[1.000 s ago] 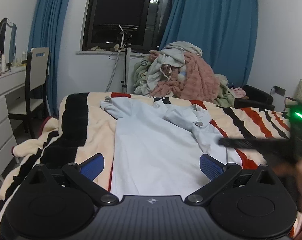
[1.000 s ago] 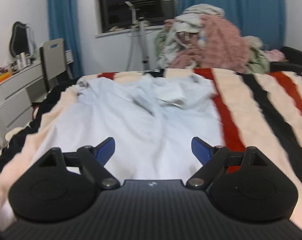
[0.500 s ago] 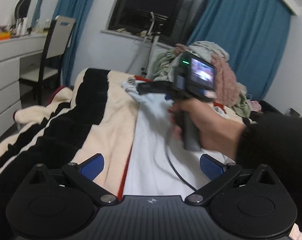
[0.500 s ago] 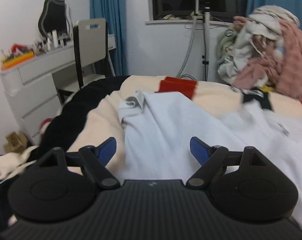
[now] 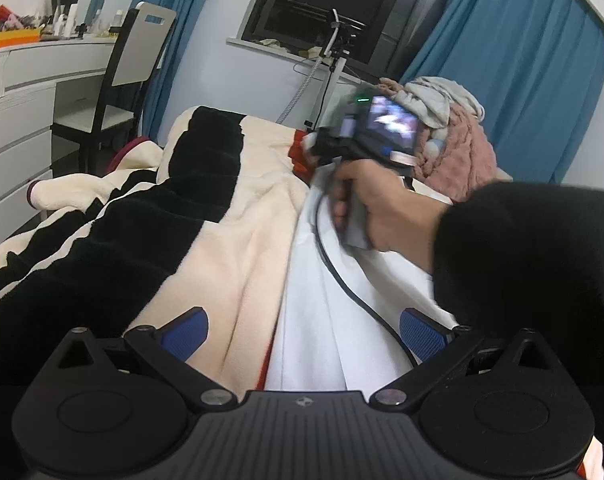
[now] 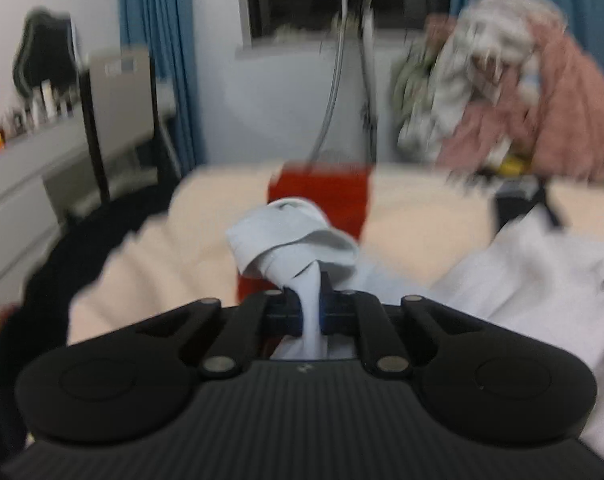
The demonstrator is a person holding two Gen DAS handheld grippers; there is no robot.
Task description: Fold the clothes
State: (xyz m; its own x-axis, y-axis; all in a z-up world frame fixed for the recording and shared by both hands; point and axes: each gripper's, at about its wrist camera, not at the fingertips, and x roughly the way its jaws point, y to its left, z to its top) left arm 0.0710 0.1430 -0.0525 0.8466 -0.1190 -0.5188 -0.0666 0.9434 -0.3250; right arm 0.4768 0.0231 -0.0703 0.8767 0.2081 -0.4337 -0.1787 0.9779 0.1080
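Observation:
A pale blue shirt [image 5: 321, 320] lies spread on the striped blanket [image 5: 206, 240] over the bed. My left gripper [image 5: 302, 330] hovers open above the shirt's near left edge, nothing between its blue pads. In the left wrist view a hand [image 5: 377, 208] in a black sleeve holds the right gripper far up the shirt. In the right wrist view, which is blurred, my right gripper [image 6: 310, 312] is shut on the shirt's sleeve [image 6: 290, 240], whose cuff bunches up just past the fingertips. The shirt body [image 6: 541, 280] lies to the right.
A heap of pink and grey clothes [image 5: 445, 132] sits at the bed's far end under blue curtains. A white dresser [image 5: 18, 120] and a chair [image 5: 126, 80] stand to the left. A stand with a hose [image 5: 325, 68] is at the window.
The right gripper moved forward to the shirt's far left sleeve and closed on it; half a second ago it was open. The left gripper dropped lower and stays open.

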